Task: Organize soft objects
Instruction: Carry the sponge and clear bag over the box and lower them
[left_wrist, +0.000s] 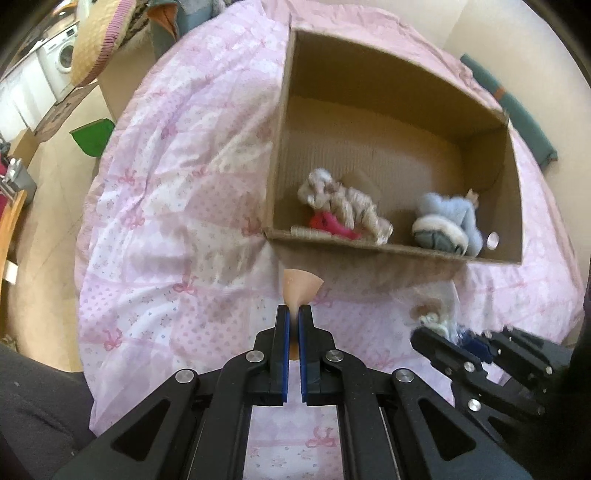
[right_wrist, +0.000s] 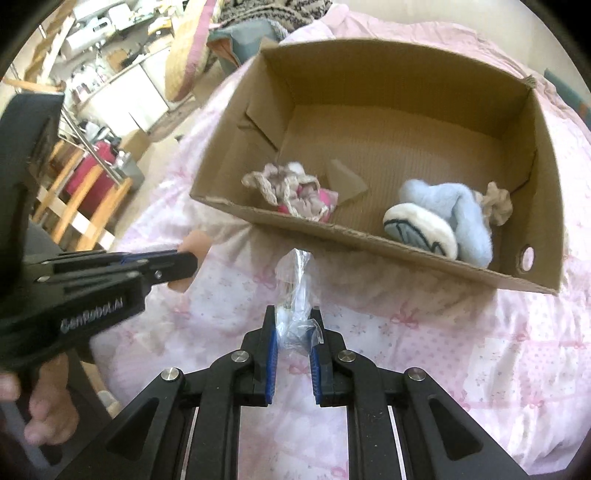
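Note:
An open cardboard box (left_wrist: 369, 248) (right_wrist: 332, 229) lies on a pink quilt. Inside it are a cream knitted item with a pink part (left_wrist: 347, 206) (right_wrist: 286, 186), a fluffy light-blue item (left_wrist: 452, 219) (right_wrist: 450, 210) and a beige scrunchie (right_wrist: 496, 203). My left gripper (left_wrist: 294, 310) (right_wrist: 186, 263) is shut on a small peach-coloured soft piece (left_wrist: 301, 286) (right_wrist: 195, 242), just in front of the box's near wall. To its right, my right gripper (right_wrist: 293, 314) (left_wrist: 458, 334) is shut on a crumpled clear plastic bag (right_wrist: 297, 295) (left_wrist: 432, 314), held above the quilt short of the box.
The pink quilt (left_wrist: 166, 221) (right_wrist: 443, 350) covers a bed that falls away at the left edge. Beyond it are a woven hat (left_wrist: 99, 37), a washing machine (left_wrist: 62, 55), a green piece (left_wrist: 92, 136) and wooden furniture (right_wrist: 74, 206). A person's hand (right_wrist: 48, 413) holds the left gripper.

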